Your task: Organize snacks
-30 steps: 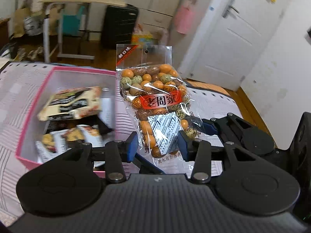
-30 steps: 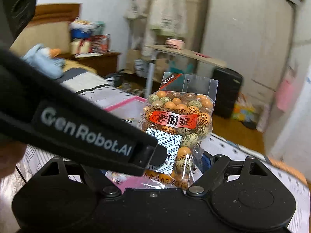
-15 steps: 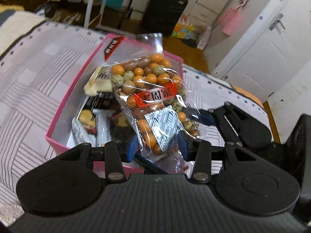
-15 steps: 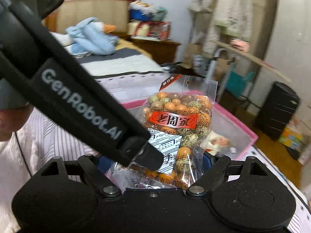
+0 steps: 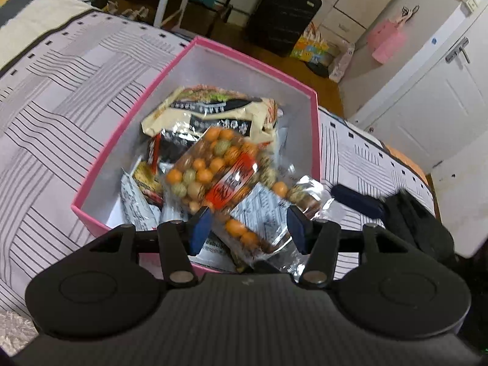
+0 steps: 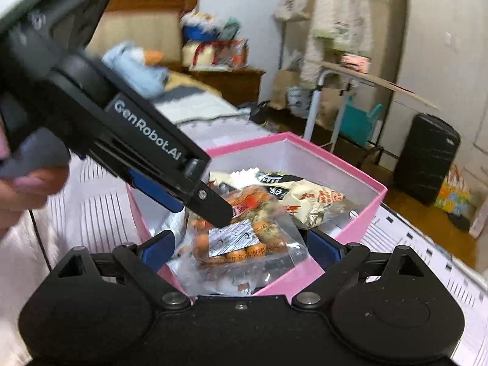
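Note:
A clear bag of orange and green coated nuts (image 5: 225,180) with a red label lies tilted on other snack packs inside the pink box (image 5: 315,128). My left gripper (image 5: 248,231) is open, its blue pads either side of the bag's lower end without pressing it. My right gripper (image 6: 241,248) is open too, the same bag (image 6: 241,238) lying loose between its fingers over the box (image 6: 370,210). The left gripper's body crosses the right wrist view from the left. A beige and black snack pack (image 5: 213,113) lies at the box's far side.
The box sits on a striped pink and white bedspread (image 5: 61,97). A black suitcase (image 5: 282,12) and a white door (image 5: 433,97) stand beyond the bed. A folding table (image 6: 366,76) and a wooden nightstand (image 6: 231,82) are further back.
Both grippers have opened and let the nut bag go. It dropped from upright between the fingers into the pink box and now lies tilted on the other packs.

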Tool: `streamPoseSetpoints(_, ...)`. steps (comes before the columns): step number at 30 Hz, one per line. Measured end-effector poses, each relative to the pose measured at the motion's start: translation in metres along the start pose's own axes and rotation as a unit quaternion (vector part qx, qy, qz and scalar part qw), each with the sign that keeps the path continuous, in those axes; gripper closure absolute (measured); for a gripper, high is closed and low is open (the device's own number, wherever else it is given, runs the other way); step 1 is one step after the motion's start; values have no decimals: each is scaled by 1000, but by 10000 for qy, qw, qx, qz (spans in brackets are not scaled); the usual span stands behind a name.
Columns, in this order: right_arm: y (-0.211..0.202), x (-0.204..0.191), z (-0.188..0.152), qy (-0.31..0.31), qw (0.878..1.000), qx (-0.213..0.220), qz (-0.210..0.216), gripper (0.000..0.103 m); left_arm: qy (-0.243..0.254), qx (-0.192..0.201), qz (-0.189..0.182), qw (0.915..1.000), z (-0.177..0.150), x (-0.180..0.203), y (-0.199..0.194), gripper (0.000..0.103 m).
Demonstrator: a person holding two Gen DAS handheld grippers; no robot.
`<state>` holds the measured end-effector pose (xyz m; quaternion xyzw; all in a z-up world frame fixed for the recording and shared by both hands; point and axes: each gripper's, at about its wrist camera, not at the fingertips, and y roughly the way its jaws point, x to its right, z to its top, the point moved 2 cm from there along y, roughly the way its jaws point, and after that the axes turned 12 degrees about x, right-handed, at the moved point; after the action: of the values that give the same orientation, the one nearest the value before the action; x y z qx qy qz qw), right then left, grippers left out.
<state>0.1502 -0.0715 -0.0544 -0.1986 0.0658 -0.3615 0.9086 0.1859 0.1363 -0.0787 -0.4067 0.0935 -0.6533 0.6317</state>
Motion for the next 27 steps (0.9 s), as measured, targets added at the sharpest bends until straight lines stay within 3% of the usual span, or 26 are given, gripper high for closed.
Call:
streamPoseSetpoints(6, -29, 8, -4, 749, 9954, 103, -593, 7, 150, 210, 35, 9997, -1, 6, -21, 50)
streamPoseSetpoints(18, -116, 22, 6, 1332, 9736, 296, -1830, 7, 791, 551, -100, 9953, -29, 32, -78, 50)
streamPoseSetpoints(23, -147, 22, 16, 1372, 9638, 292, -2268, 7, 1206, 847, -193, 9889, -33, 58, -106, 49)
streamPoseSetpoints(27, -168, 21, 17, 1582, 9530, 229, -2574, 7, 1506, 1200, -444, 9803, -42, 76, -130, 40)
